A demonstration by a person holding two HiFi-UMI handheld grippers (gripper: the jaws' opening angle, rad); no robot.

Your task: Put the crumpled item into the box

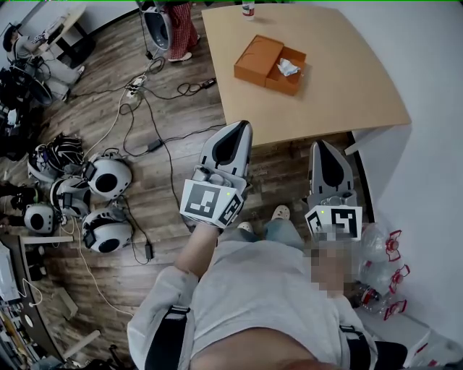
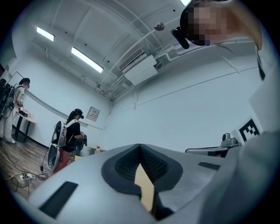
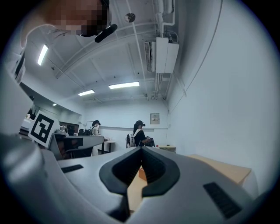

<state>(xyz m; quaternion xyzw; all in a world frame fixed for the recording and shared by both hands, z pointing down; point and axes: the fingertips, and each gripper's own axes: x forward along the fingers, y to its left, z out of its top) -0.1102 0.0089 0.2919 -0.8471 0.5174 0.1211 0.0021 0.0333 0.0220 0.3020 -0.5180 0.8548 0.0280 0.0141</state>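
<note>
The crumpled item [image 1: 288, 68], white, is seen lying in the right half of the open orange box [image 1: 255, 58], which is set on the far part of the worktop [image 1: 347, 87]. It is well apart from both tongs, which are held at the worktop's near side and pointed towards it. The left tongs [image 1: 241, 127] are shut tip to tip with nothing gripped; only a strip of tan worktop is seen through the gap behind the tips. The right tongs [image 1: 319, 145] are likewise shut and empty. Both are held up in front of the person's chest, side by side but apart, with the marker cubes turned towards the body; the left is carried on a bare forearm [image 1: 197, 251]. A bottle [image 1: 248, 9] is stood at the worktop's far edge. The floor [image 1: 173, 195] is of wood and is strewn with cables [image 1: 145, 108]; white helmets [image 1: 108, 177] are clustered at the left. White walls and ceiling lights are shown, and other people [image 2: 70, 131] are seen standing in the room
</note>
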